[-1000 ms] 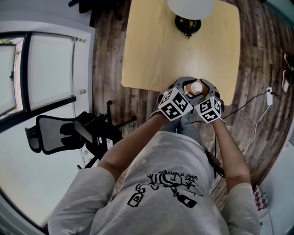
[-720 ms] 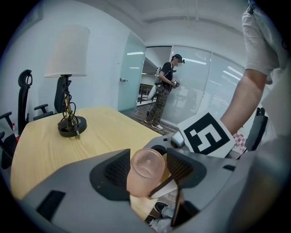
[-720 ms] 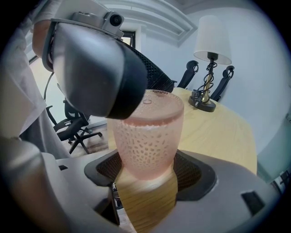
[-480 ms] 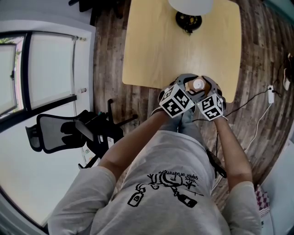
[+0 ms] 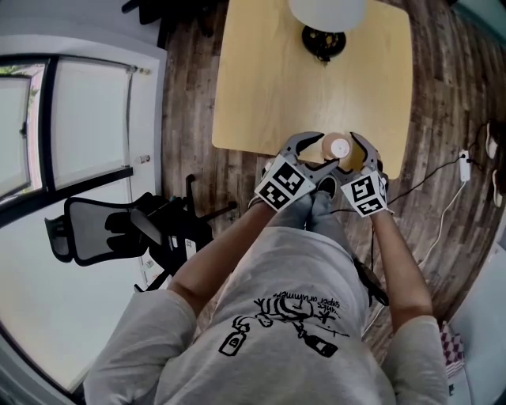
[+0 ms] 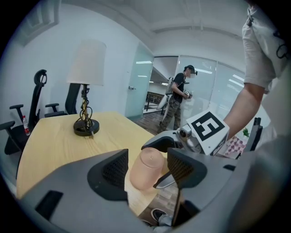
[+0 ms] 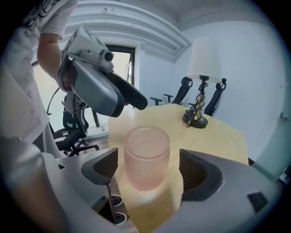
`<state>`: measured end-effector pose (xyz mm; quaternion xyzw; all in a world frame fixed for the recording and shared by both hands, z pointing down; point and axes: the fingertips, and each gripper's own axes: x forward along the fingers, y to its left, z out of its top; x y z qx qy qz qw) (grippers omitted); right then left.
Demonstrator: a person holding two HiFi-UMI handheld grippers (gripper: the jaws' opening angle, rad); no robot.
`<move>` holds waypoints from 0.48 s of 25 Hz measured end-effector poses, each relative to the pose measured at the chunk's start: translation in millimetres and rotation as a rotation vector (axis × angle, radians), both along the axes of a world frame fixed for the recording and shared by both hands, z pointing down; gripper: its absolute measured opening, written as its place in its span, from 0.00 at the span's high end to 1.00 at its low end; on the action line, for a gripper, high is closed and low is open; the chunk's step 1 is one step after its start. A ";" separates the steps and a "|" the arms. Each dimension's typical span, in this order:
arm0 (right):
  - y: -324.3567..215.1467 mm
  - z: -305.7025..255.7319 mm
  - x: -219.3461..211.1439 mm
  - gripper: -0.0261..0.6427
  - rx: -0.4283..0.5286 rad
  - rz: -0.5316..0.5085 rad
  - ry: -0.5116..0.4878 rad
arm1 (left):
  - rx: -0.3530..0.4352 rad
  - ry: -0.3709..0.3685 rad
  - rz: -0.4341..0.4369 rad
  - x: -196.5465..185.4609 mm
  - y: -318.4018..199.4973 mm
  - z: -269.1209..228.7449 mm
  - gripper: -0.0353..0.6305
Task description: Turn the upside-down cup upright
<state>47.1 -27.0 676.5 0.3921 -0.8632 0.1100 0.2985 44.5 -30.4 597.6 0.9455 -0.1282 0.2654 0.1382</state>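
Right claw (image 7: 150,169) tilted down, jaws just opening wide off the cup (image 7: 146,152) between; left claw (image 6: 148,167) likewise apart around it.

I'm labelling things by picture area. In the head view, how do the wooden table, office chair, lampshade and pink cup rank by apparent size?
1. wooden table
2. office chair
3. lampshade, cut off at the top edge and nearer the camera, so unsure
4. pink cup, clearly smallest

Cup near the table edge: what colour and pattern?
Pale pink cup, dotted texture round its side; right gripper view shows it best.
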 end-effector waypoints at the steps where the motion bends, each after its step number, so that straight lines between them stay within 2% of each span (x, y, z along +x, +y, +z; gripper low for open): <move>1: 0.2 -11.4 1.2 0.38 0.016 0.007 -0.017 | -0.001 0.029 -0.022 -5.0 -0.9 -7.6 0.56; 7: 5.3 -117.0 13.5 0.39 0.097 0.099 -0.195 | -0.007 0.232 -0.169 -36.2 -7.9 -82.5 0.57; 11: 11.8 -182.5 24.8 0.40 0.115 0.212 -0.340 | 0.024 0.327 -0.203 -43.7 -9.2 -136.2 0.70; 12: 12.8 -197.2 28.4 0.44 0.121 0.245 -0.380 | 0.024 0.347 -0.217 -43.8 -10.5 -147.1 0.76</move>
